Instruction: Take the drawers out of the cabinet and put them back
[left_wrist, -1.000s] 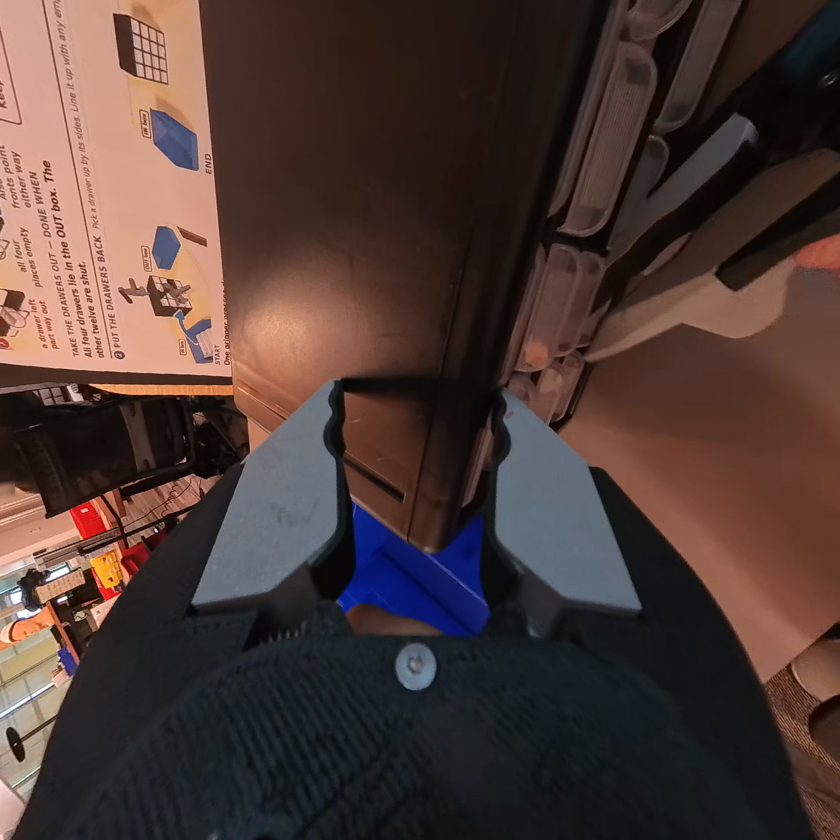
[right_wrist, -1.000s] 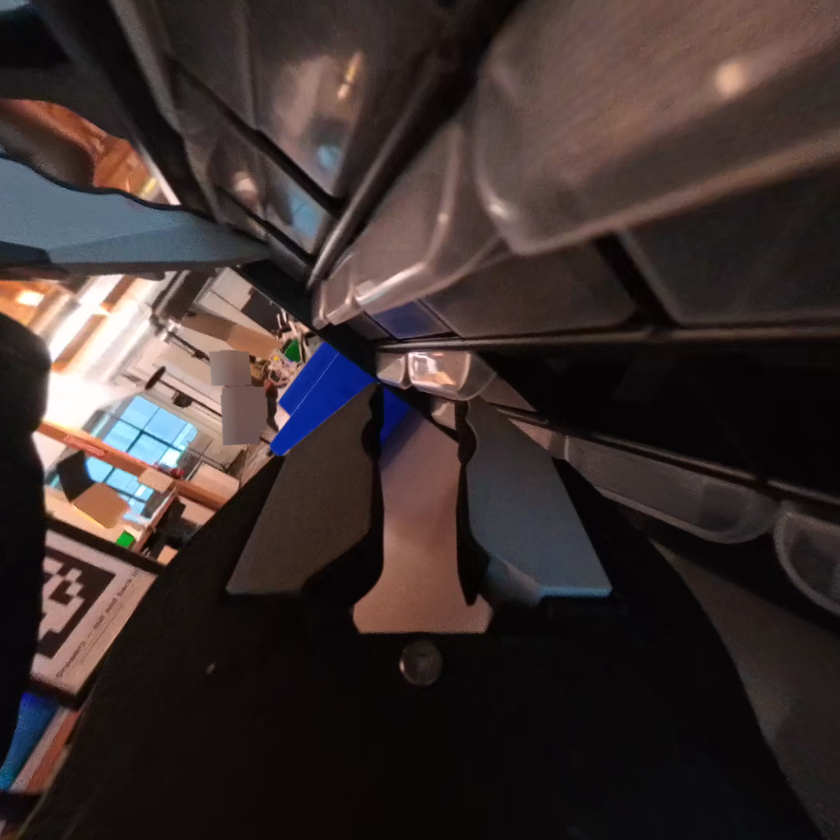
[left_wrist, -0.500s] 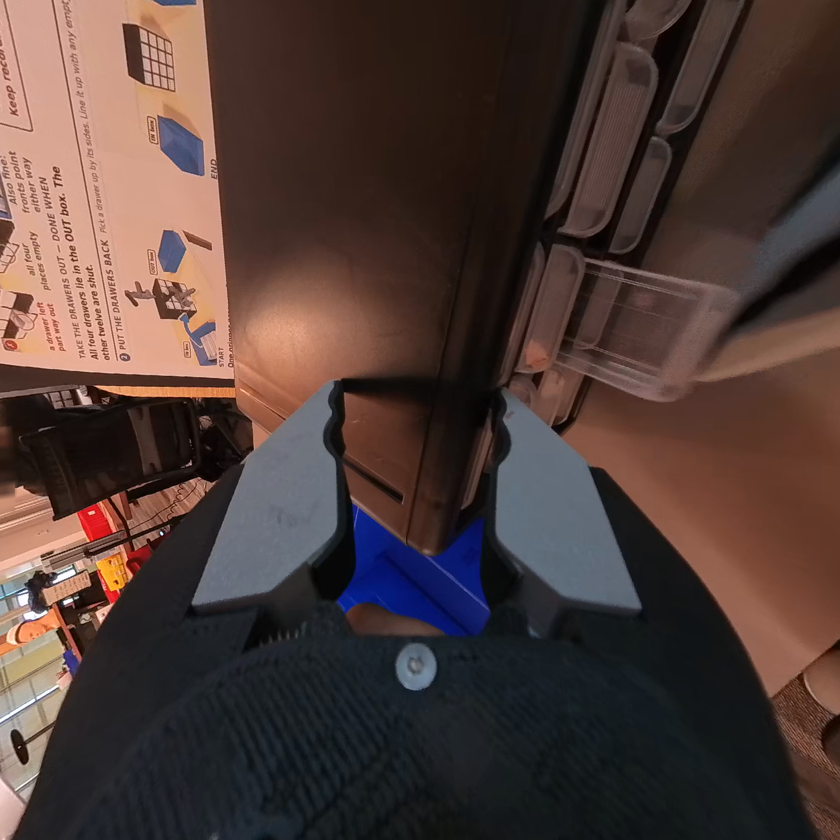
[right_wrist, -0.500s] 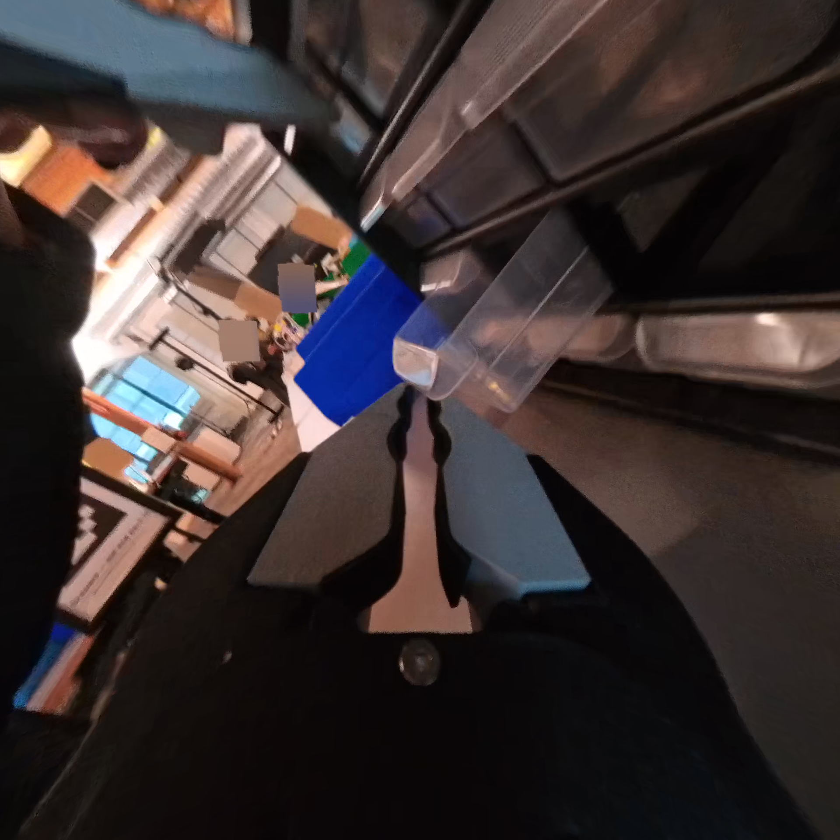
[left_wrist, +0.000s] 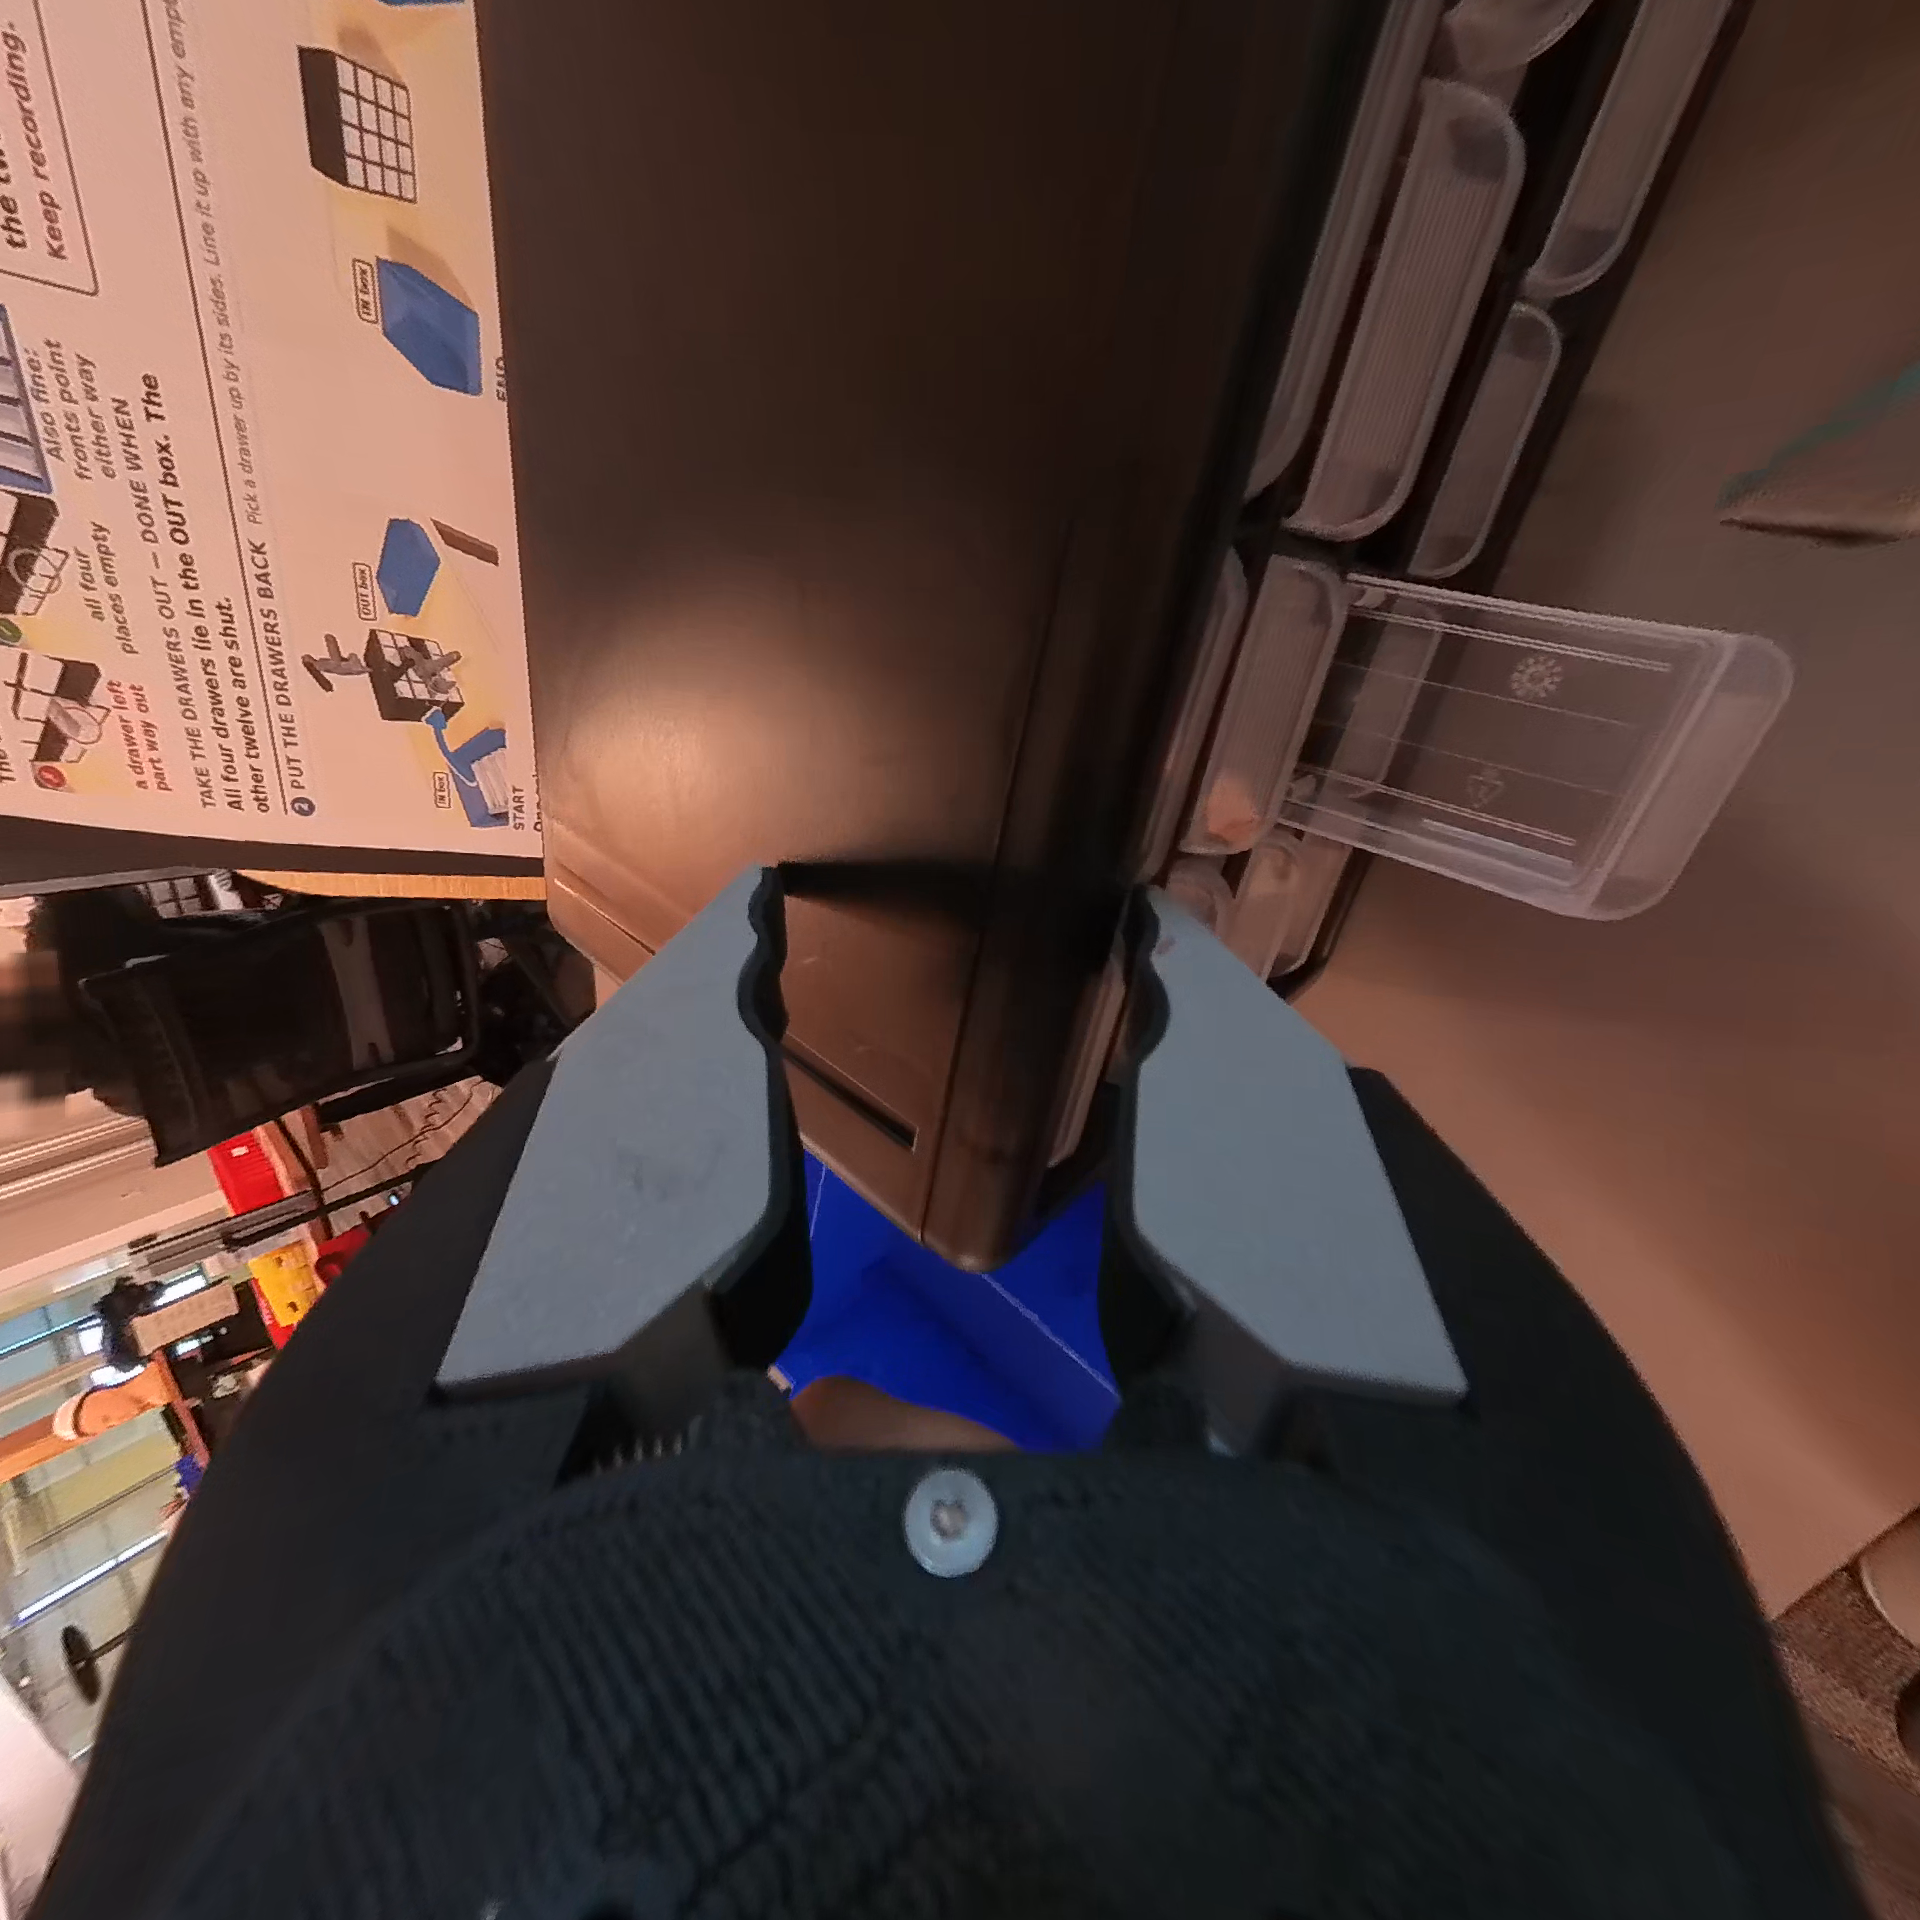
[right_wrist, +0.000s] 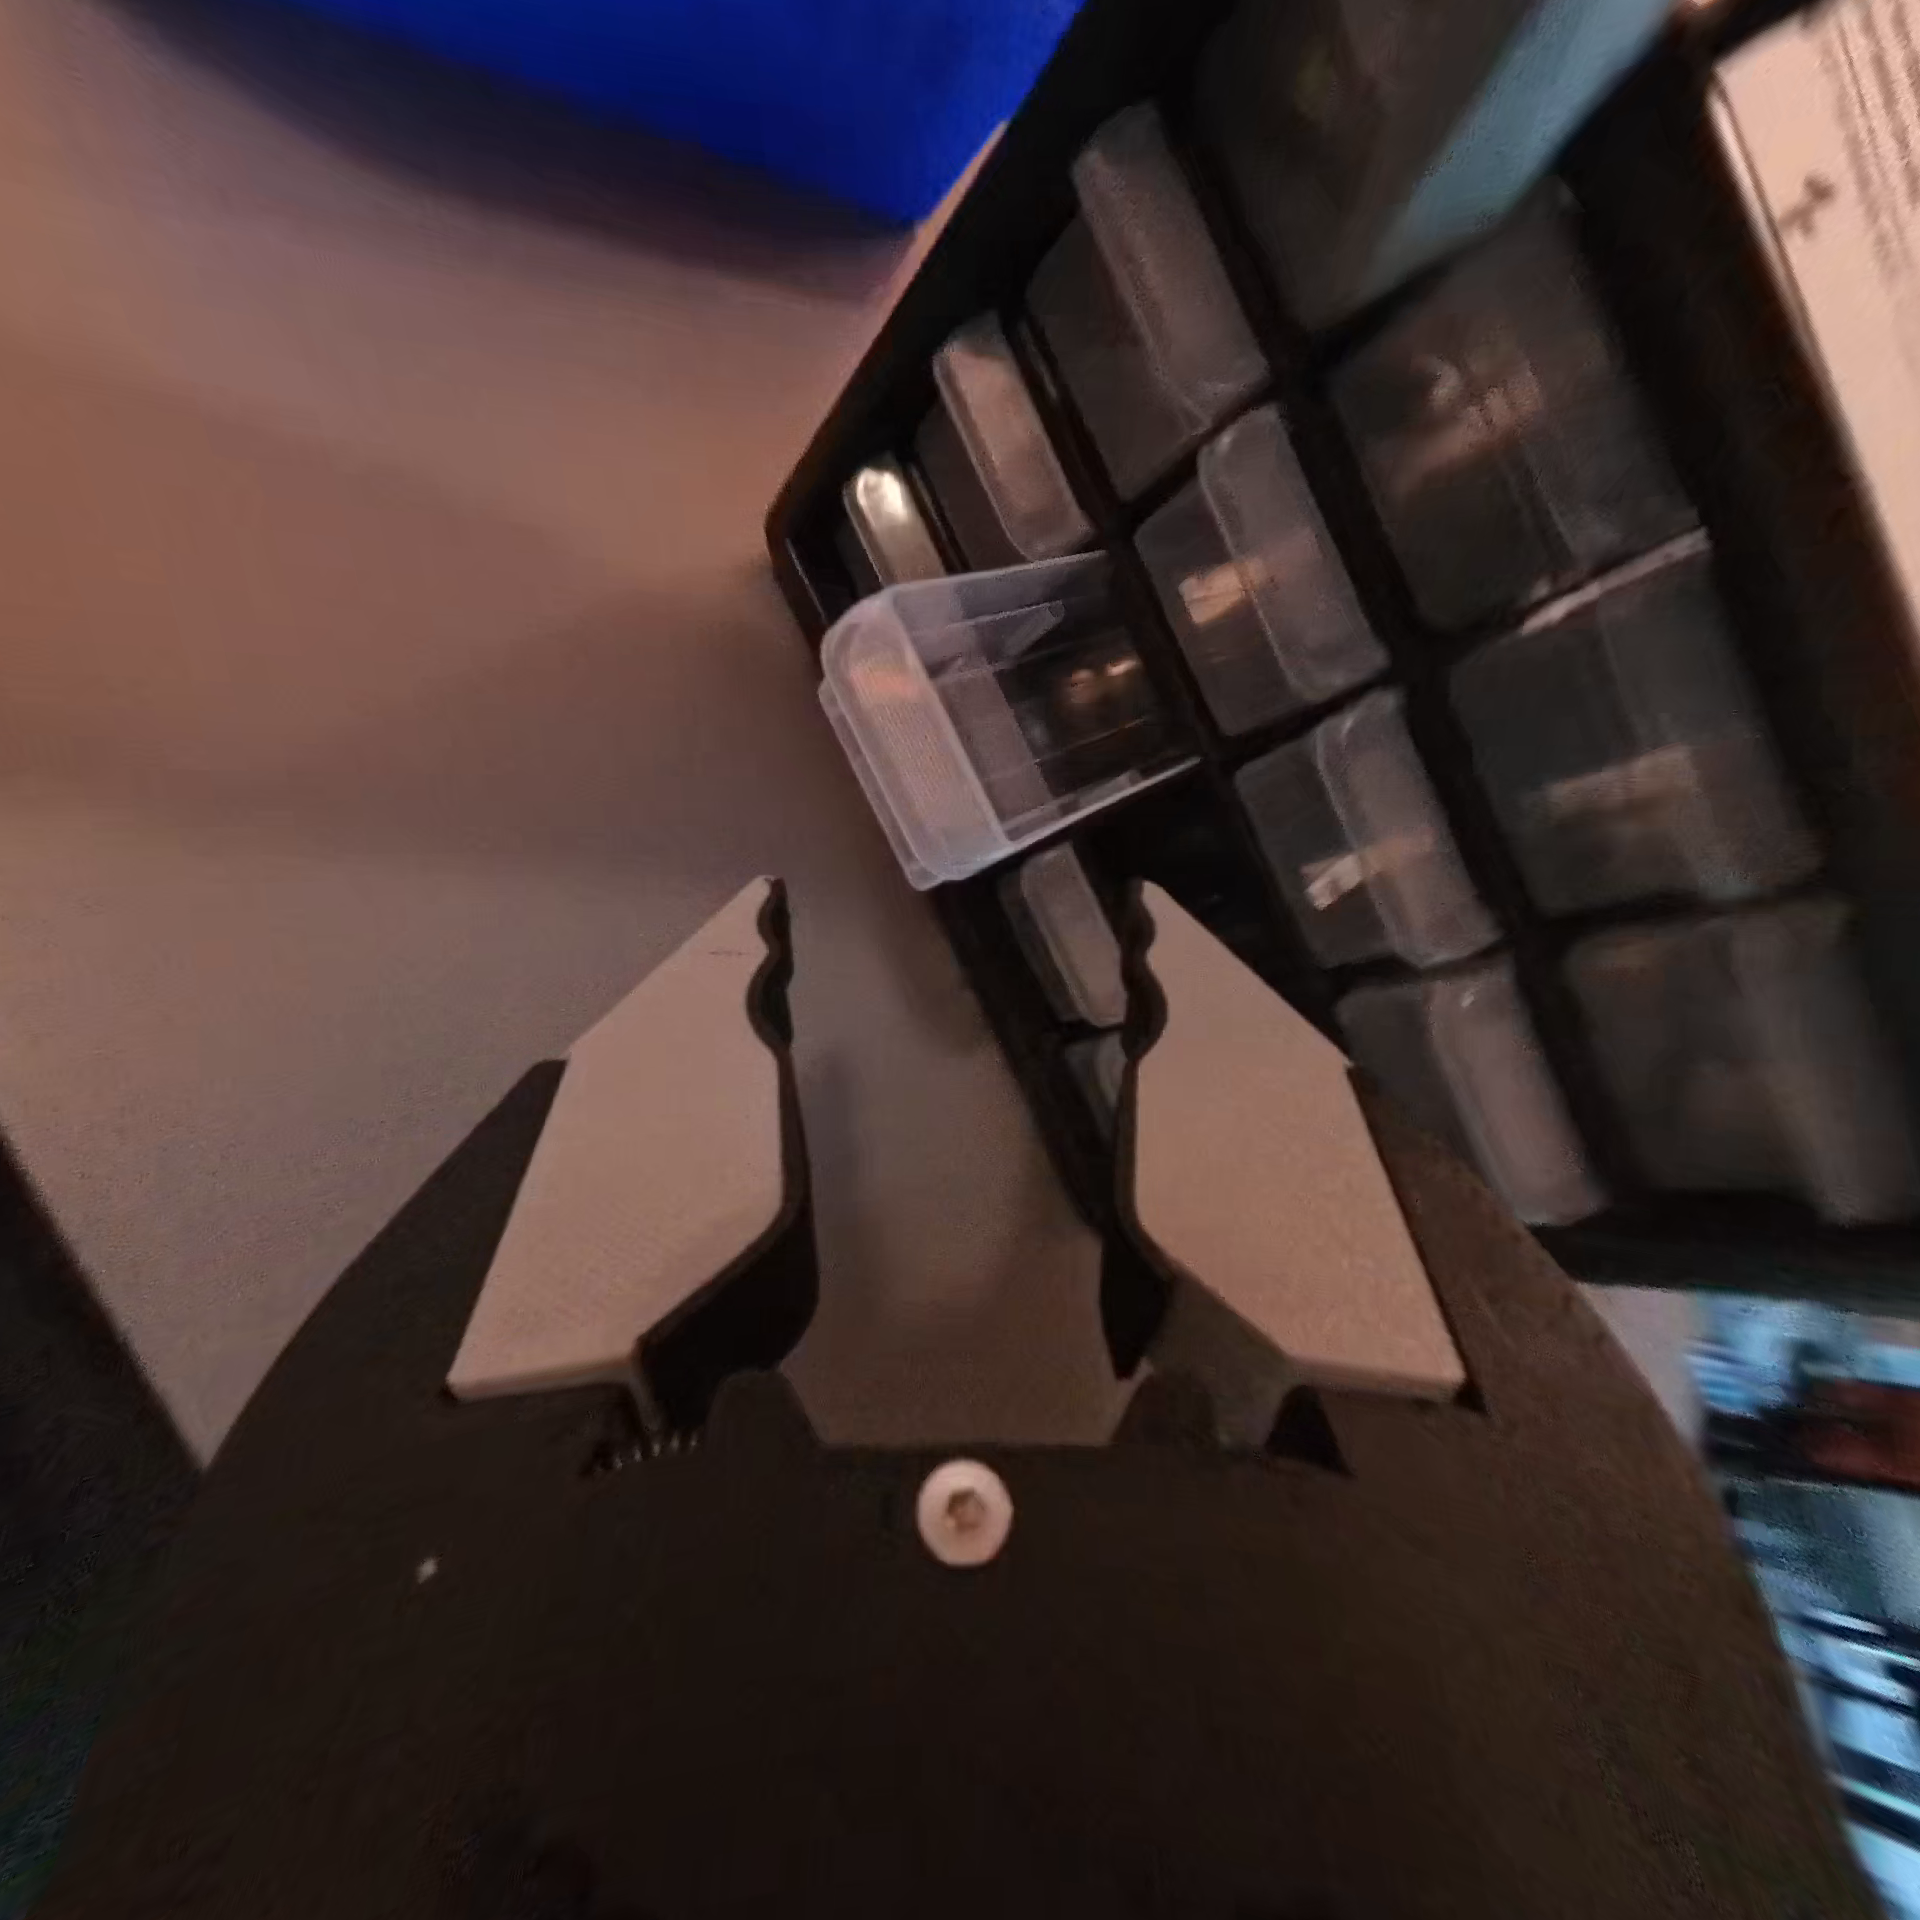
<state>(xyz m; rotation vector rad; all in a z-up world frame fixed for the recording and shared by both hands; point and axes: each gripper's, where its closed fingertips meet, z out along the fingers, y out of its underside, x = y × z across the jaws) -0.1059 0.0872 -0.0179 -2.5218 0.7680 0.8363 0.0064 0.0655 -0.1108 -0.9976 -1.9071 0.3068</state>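
The black cabinet (left_wrist: 831, 416) fills the left wrist view, with rows of clear drawers on its front. My left gripper (left_wrist: 951, 920) is open, its jaws astride the cabinet's corner edge. One clear drawer (left_wrist: 1507, 748) near the lower corner sticks out partway; the others sit flush. In the right wrist view, the same drawer (right_wrist: 966, 727) juts from the cabinet (right_wrist: 1558, 520). My right gripper (right_wrist: 956, 914) is open and empty, a short way below and in front of that drawer, not touching it.
A blue box (left_wrist: 935, 1340) sits behind the cabinet and also shows in the right wrist view (right_wrist: 727, 83). A printed instruction sheet (left_wrist: 208, 416) stands to the left. The brown tabletop (right_wrist: 364, 520) extends in front of the cabinet. A cluttered room lies beyond.
My right gripper closed on the drawer's handle, pulled the drawer partway out, then opened and backed away from it. My left gripper has stayed on the cabinet's corner.
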